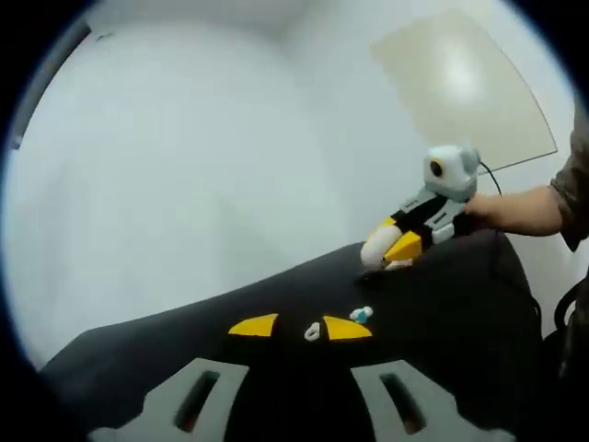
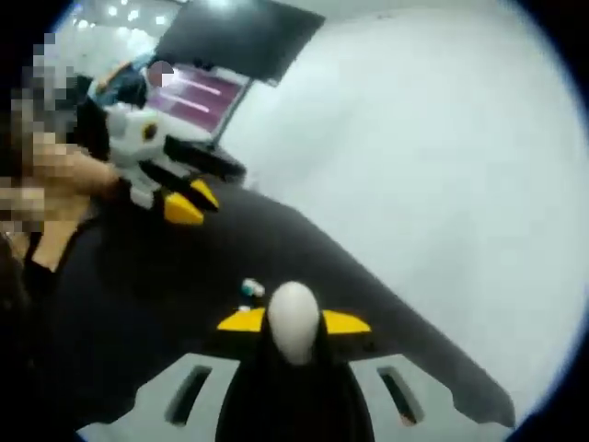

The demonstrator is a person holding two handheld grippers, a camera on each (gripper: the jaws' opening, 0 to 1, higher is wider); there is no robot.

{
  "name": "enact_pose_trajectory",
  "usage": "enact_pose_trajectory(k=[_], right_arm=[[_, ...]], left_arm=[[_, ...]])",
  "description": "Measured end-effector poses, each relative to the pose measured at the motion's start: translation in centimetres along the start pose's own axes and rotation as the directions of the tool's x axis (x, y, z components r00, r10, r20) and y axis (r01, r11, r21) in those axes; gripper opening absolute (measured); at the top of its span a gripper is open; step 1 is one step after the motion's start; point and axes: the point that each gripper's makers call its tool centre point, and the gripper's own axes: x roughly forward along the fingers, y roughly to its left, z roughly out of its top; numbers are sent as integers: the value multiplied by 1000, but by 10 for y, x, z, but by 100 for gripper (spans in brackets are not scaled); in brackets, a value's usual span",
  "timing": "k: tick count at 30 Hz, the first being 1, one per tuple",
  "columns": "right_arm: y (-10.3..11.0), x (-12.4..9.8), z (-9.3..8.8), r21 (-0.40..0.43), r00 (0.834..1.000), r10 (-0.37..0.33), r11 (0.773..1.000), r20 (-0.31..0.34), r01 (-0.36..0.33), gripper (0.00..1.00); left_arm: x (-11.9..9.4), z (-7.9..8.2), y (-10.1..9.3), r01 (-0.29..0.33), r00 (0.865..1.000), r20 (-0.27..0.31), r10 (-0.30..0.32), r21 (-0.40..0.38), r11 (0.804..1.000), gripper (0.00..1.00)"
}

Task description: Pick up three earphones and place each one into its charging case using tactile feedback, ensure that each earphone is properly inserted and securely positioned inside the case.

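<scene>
— Two grippers are showing over the black table [image 1: 460, 304], right? What is the left gripper [image 1: 302, 328] doing?

— Its yellow-tipped jaws are standing a little apart, and a small white earphone [image 1: 313, 331] is sitting in the gap between them, just beside the right tip. Whether the tips are actually pinching it, I cannot tell. A second little piece, white with a blue spot [image 1: 361, 315], is lying on the table just beyond the right tip.

— And the right gripper [image 2: 293, 322]?

— In the right gripper view its jaws are closing on a white, egg-shaped charging case [image 2: 294, 322], which is sitting upright between the yellow tips and hiding part of them. In the left gripper view the same gripper [image 1: 391, 250] is reaching in from the right, a person's hand [image 1: 515, 210] is gripping its handle, and the white case [image 1: 377, 250] is showing at its tips, low against the table's far edge.

— Is anything else lying near the case?

— The white-and-blue piece [image 2: 251, 290] is resting on the table just beyond the left tip in the right gripper view, too blurred to tell whether it is an earphone. Farther back on the left, the left gripper [image 2: 184, 207] is hanging above the table, yellow tips pointing downward.

— What is sitting behind everything?

— White walls are running around the table, and a dark monitor [image 2: 235, 37] with a pinkish lit screen [image 2: 198, 97] under it is standing beyond the table's far end.
</scene>
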Motion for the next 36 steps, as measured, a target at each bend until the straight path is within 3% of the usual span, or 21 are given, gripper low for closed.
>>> enact_pose_trajectory(k=[5, 10, 14, 16, 18, 20, 26, 29, 31, 36], right_arm=[[12, -5, 27, 12, 997, 43, 999, 72, -44, 22], [36, -6, 48, -117, 992, 98, 989, 74, -89, 23], [51, -6, 57, -160, 990, 118, 982, 74, -105, 23], [57, -5, 57, -186, 990, 129, 976, 65, -115, 23], [58, -3, 53, -241, 992, 121, 964, 26, -111, 23], [59, -1, 51, -251, 993, 118, 962, 18, -110, 23], [64, 0, 51, -243, 991, 135, 961, 10, -128, 23], [67, 4, 50, -221, 989, 145, 965, 9, -139, 23], [79, 8, 49, -156, 981, 190, 971, 25, -184, 23], [101, 16, 40, -175, 972, 237, 956, -6, -234, 23]], left_arm=[[0, -2, -2, 1, 1000, -13, -1, 12, 1000, 14], [-6, 12, 8, -18, 998, 63, 22, -71, 997, 13], [-16, 25, 21, -56, 988, 136, 73, -121, 991, 8], [-27, 36, 25, -44, 978, 192, 81, -191, 981, 1], [-33, 33, 33, -65, 978, 183, 103, -205, 977, 0], [-34, 34, 31, -28, 978, 194, 75, -234, 972, 0], [-30, 30, 31, -40, 983, 168, 76, -205, 978, 0], [-29, 25, 35, -41, 988, 135, 77, -248, 968, 0], [-31, 28, 37, -47, 985, 152, 88, -254, 966, 0], [-29, 33, 36, -35, 977, 194, 86, -252, 967, 0]])
